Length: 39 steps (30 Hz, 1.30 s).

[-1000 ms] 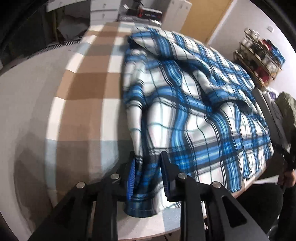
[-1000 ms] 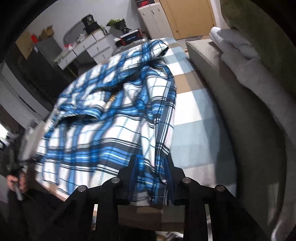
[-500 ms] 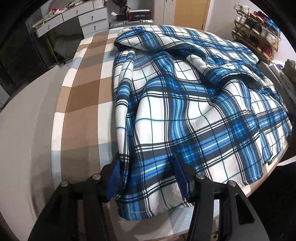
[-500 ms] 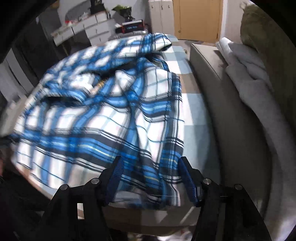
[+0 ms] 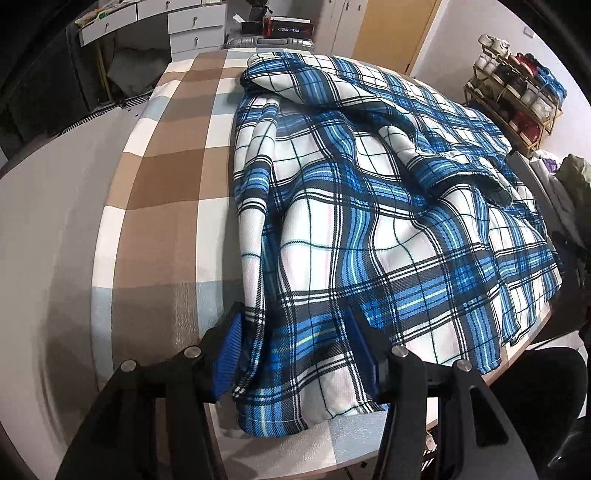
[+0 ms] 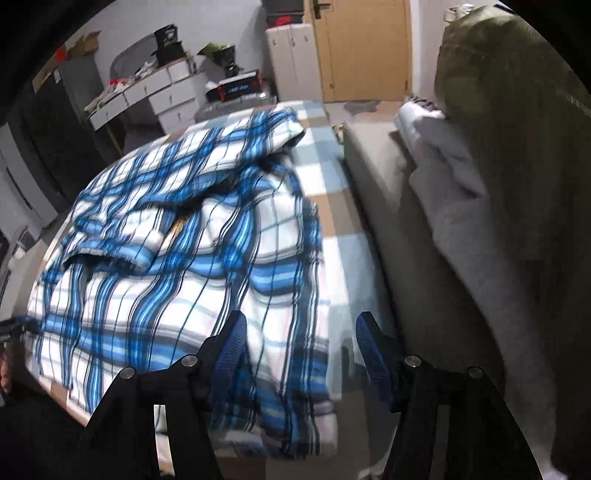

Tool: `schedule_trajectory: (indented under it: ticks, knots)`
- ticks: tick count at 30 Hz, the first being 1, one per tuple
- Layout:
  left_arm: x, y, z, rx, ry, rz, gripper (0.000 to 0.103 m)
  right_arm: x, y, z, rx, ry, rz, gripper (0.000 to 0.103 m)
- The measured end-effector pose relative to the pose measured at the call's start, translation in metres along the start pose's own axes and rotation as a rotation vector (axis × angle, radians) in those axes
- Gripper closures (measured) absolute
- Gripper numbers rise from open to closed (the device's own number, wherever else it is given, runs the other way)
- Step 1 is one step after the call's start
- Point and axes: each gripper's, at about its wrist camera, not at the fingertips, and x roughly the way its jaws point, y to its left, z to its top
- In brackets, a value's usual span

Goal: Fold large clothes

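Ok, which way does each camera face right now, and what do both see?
Left wrist: sits behind the left tongs, looking down over the plaid shirt on the checked cloth; both fingers show, open astride the hem.
Right wrist: behind the right tongs, over the shirt's opposite corner, grey sofa alongside; fingers open.
Shared: shirt, white drawers, wooden door.

Garment spread on table, near corner between left gripper fingers, other near corner between right gripper fingers. Drawer unit behind table. Shoe rack far right in left view. Sofa right of table, folded pile on it.
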Motion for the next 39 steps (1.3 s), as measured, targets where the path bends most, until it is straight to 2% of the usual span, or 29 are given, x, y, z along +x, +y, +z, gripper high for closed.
schedule_trajectory:
  ticks: [3, 6, 11, 15, 20, 21, 22, 24, 27, 30, 32, 34, 35, 38, 39]
  knots:
    - [0.003, -0.005, 0.001, 0.009, 0.0, 0.01, 0.054, 0.004, -0.001, 0.006, 0.021, -0.008, -0.034, 0.042]
    - [0.005, -0.007, 0.002, 0.025, 0.0, 0.025, 0.054, 0.016, 0.003, 0.011, 0.009, 0.026, -0.162, 0.056]
    - [0.006, -0.008, 0.003, 0.036, 0.001, 0.036, 0.054, 0.016, 0.007, 0.008, -0.029, 0.045, -0.14, 0.055]
    - [0.006, -0.007, 0.003, 0.037, 0.001, 0.037, 0.054, 0.021, 0.014, 0.002, -0.055, 0.085, -0.139, 0.057]
    - [0.007, -0.009, 0.002, 0.046, 0.001, 0.046, 0.054, 0.029, 0.014, -0.004, -0.053, 0.095, -0.147, 0.06]
    - [0.007, -0.01, 0.002, 0.049, 0.001, 0.049, 0.054, 0.03, 0.015, -0.005, -0.048, 0.095, -0.132, 0.069]
    - [0.007, -0.01, 0.002, 0.051, 0.001, 0.051, 0.054, 0.029, 0.017, -0.005, -0.049, 0.097, -0.113, 0.083]
    - [0.008, -0.011, 0.003, 0.053, 0.001, 0.055, 0.054, 0.031, 0.025, -0.006, -0.073, 0.104, -0.108, 0.097]
    - [0.008, -0.011, 0.002, 0.056, 0.0, 0.056, 0.054, 0.029, 0.043, -0.006, -0.13, 0.109, -0.097, 0.099]
    - [0.008, -0.01, 0.003, 0.055, 0.0, 0.056, 0.054, 0.011, 0.051, 0.003, -0.167, 0.022, -0.11, 0.099]
    - [0.008, -0.01, 0.003, 0.056, 0.0, 0.057, 0.054, -0.007, 0.05, 0.013, -0.159, -0.047, -0.138, 0.1]
    - [0.009, -0.01, 0.003, 0.057, 0.0, 0.058, 0.054, -0.027, 0.05, 0.023, -0.173, -0.133, -0.237, 0.1]
    - [0.009, -0.01, 0.003, 0.057, 0.0, 0.059, 0.054, -0.03, 0.052, 0.024, -0.184, -0.139, -0.28, 0.1]
    - [0.009, -0.01, 0.004, 0.057, -0.001, 0.058, 0.054, -0.013, 0.056, 0.023, -0.232, -0.039, -0.369, 0.1]
    - [0.009, -0.01, 0.004, 0.056, -0.001, 0.058, 0.054, -0.004, 0.055, 0.021, -0.23, 0.007, -0.36, 0.1]
